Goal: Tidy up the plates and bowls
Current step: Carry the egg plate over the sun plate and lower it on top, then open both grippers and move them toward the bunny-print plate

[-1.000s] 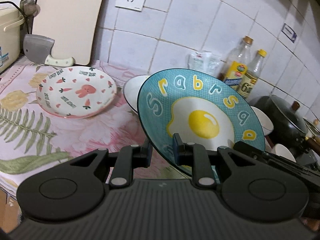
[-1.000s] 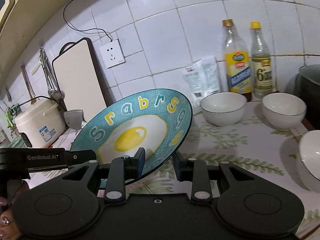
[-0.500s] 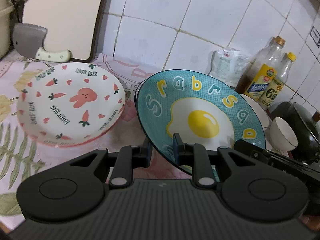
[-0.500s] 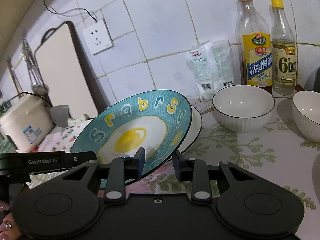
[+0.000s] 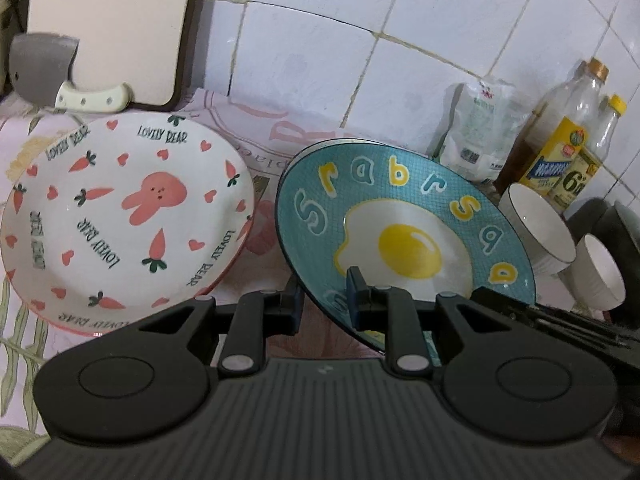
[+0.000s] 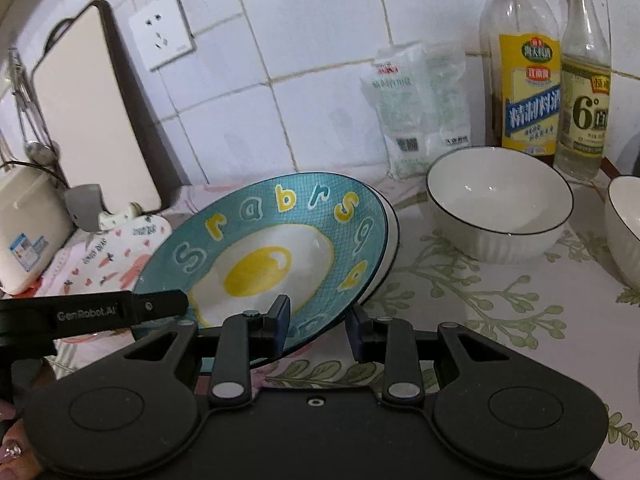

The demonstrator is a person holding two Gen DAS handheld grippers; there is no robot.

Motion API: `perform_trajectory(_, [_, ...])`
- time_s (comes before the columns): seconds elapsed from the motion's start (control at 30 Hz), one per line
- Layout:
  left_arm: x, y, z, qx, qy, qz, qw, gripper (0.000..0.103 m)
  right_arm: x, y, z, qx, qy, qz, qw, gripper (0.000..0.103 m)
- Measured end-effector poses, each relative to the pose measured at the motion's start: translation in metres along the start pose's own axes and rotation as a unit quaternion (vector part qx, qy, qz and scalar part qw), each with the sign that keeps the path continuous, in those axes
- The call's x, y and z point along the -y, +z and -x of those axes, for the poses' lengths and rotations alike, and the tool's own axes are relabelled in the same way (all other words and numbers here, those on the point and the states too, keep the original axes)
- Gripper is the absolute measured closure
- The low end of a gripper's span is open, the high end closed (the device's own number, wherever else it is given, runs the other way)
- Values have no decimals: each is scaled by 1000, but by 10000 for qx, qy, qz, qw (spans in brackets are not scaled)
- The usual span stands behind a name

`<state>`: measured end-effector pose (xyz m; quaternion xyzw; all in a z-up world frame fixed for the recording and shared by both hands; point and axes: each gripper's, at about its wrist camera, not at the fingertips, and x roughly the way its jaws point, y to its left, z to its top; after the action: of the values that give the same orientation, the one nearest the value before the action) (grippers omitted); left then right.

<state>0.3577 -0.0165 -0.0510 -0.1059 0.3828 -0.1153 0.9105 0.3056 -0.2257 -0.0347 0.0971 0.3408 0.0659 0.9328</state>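
Note:
A teal plate with a fried-egg print [image 5: 404, 232] is held tilted by both grippers. My left gripper [image 5: 322, 304] is shut on its near rim. My right gripper [image 6: 320, 330] is shut on its rim from the other side. In the right wrist view the teal plate [image 6: 272, 256] rests over a white black-rimmed plate [image 6: 391, 236] beneath it. A white rabbit-and-carrot plate [image 5: 120, 216] lies flat to the left. White bowls [image 6: 500, 204] [image 5: 536, 228] stand to the right.
A cutting board [image 5: 108, 24] and a cleaver [image 5: 44, 68] lean at the back left. Two sauce bottles [image 6: 524, 60] and a white bag [image 6: 420, 104] stand against the tiled wall. A rice cooker [image 6: 24, 232] is at the far left.
Both grippers have carried the teal plate forward and down toward the wall, onto the white plate beside the rabbit plate. The grip has not changed.

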Motion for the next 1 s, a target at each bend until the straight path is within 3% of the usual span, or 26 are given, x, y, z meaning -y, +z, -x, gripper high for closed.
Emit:
perform_trajectory(0.17, [11, 1, -3, -43, 224, -164, 9996, 82, 0, 3, -6, -46, -248, 101, 9996, 67])
perform_trajectory(0.6, [19, 9, -11, -339, 534, -369, 9973, 80, -15, -1, -23, 379, -1065, 1091, 9876, 66])
perform_trajectory(0.67, [18, 11, -10, -338, 526, -367, 9974, 74, -15, -2, -26, 395, -1135, 1185, 9857, 66])
perform_trajectory(0.8, [15, 13, 7, -228, 522, -387, 9976, 60, -11, -1, -15, 433, -871, 1089, 9893, 67])
perform_trajectory(1.0, [16, 16, 50, -69, 359, -582, 9976, 52, -11, 10, 32, 478, -240, 805, 9953, 66])
